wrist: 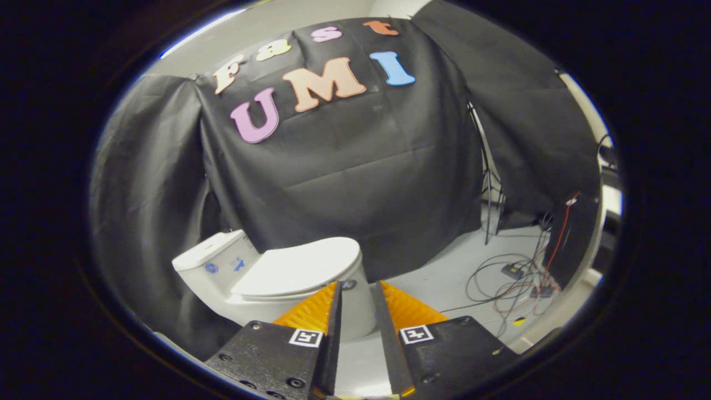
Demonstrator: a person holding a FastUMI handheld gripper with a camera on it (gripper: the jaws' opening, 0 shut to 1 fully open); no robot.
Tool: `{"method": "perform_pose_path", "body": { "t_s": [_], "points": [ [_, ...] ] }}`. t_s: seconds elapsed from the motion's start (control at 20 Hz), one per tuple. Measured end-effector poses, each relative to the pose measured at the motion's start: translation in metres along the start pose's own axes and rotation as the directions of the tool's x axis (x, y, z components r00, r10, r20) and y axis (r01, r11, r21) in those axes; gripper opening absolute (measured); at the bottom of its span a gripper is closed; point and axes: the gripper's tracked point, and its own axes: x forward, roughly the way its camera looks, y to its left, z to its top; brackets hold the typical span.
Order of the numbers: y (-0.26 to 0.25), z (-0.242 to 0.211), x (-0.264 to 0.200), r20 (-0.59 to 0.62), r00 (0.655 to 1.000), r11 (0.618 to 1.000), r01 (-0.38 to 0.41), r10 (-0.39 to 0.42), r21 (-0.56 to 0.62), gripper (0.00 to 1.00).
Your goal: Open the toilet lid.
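A white toilet (355, 303) stands on the pale floor against the black cloth wall. Its lid (300, 266) lies flat and closed over the bowl, and the tank (214, 258) sits behind it to the left. My gripper (358, 289) is open, its two orange-backed fingers (311, 308) a little apart with nothing between them. The fingertips hang near the front rim of the toilet, on its right side; the lid's front edge lies just beyond the left fingertip. I cannot tell whether the tips touch the bowl.
Loose cables (511, 280) and small boxes lie on the floor to the right of the toilet. A dark stand (489, 183) rises by the cloth's edge there. Black cloth (344, 166) hangs close behind and to the left of the toilet.
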Motion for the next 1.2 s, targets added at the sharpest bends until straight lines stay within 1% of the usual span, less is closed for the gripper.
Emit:
{"method": "perform_pose_path", "body": {
  "t_s": [0.1,0.2,0.25,0.35,0.45,0.55,0.65,0.8,0.85,0.9,1.1,1.2],
  "points": [
    [0.012,0.010,0.031,0.034,0.997,0.992,-0.068,0.065,0.101,0.37],
    [0.020,0.013,0.064,0.066,0.993,0.968,-0.113,0.101,0.223,0.36],
    [0.020,0.009,0.083,0.062,0.993,0.953,-0.113,0.099,0.280,0.36],
    [0.016,-0.010,0.117,0.018,0.997,0.917,-0.076,0.075,0.393,0.36],
    [0.018,-0.028,0.147,-0.033,0.998,0.875,-0.036,0.060,0.482,0.36],
    [0.022,-0.042,0.174,-0.061,0.996,0.830,-0.016,0.060,0.558,0.36],
    [0.025,-0.058,0.195,-0.089,0.995,0.793,0.012,0.053,0.609,0.36],
    [0.020,-0.078,0.218,-0.154,0.988,0.768,0.101,-0.003,0.632,0.36],
    [0.019,-0.081,0.222,-0.160,0.987,0.757,0.111,-0.009,0.643,0.36],
    [0.017,-0.081,0.227,-0.153,0.988,0.742,0.108,-0.007,0.661,0.36],
    [0.014,-0.084,0.245,-0.117,0.993,0.653,0.088,0.002,0.752,0.36],
    [0.011,-0.084,0.250,-0.095,0.996,0.624,0.077,-0.004,0.778,0.37]
  ]
}}
